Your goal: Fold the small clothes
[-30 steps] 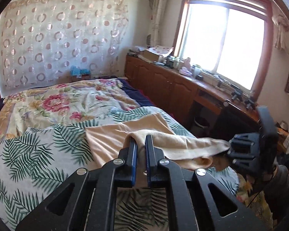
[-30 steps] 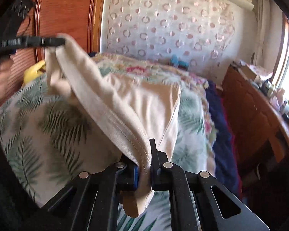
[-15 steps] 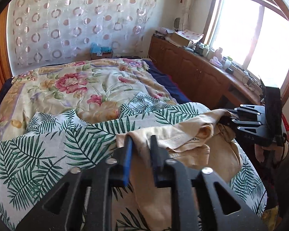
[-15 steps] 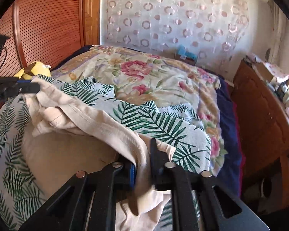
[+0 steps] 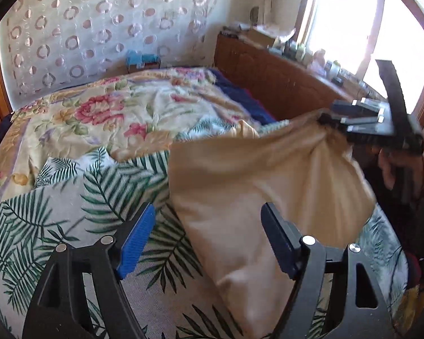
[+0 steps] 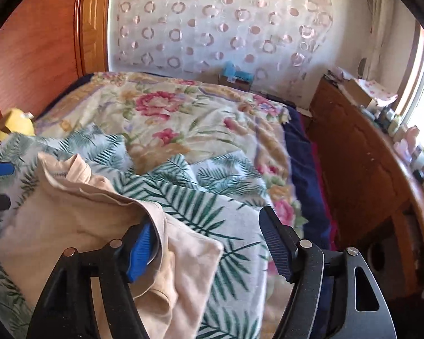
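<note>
left tool: jaws opening, beige garment lies between | right tool: jaws opening, cloth edge drapes its left finger

the garment is plain pale beige; the sheet under it is white with green palm fronds; the quilt behind is cream with pink and red flowers; the curtain is white with pink rings and dots; the cabinet is reddish-brown wood
</note>
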`<control>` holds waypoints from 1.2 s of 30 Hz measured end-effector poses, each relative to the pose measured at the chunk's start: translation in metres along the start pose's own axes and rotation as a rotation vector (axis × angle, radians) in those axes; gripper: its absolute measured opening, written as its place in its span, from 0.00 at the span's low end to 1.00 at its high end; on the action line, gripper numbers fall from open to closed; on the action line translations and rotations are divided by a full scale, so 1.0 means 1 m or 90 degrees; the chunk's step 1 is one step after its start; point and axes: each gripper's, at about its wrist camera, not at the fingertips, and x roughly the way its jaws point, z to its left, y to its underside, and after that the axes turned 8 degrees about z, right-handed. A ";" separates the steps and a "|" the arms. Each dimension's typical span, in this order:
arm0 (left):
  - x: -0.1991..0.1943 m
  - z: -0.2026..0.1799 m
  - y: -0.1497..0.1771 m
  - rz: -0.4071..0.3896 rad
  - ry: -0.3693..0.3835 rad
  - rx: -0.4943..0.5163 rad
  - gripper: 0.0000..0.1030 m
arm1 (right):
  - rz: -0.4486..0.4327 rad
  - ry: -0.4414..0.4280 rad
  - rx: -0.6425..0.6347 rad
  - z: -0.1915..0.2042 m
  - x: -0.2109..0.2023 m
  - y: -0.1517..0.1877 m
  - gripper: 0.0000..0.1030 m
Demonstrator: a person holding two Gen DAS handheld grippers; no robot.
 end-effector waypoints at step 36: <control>0.023 -0.003 0.021 0.034 -0.046 0.022 0.76 | 0.086 -0.230 0.125 0.072 -0.082 0.130 0.58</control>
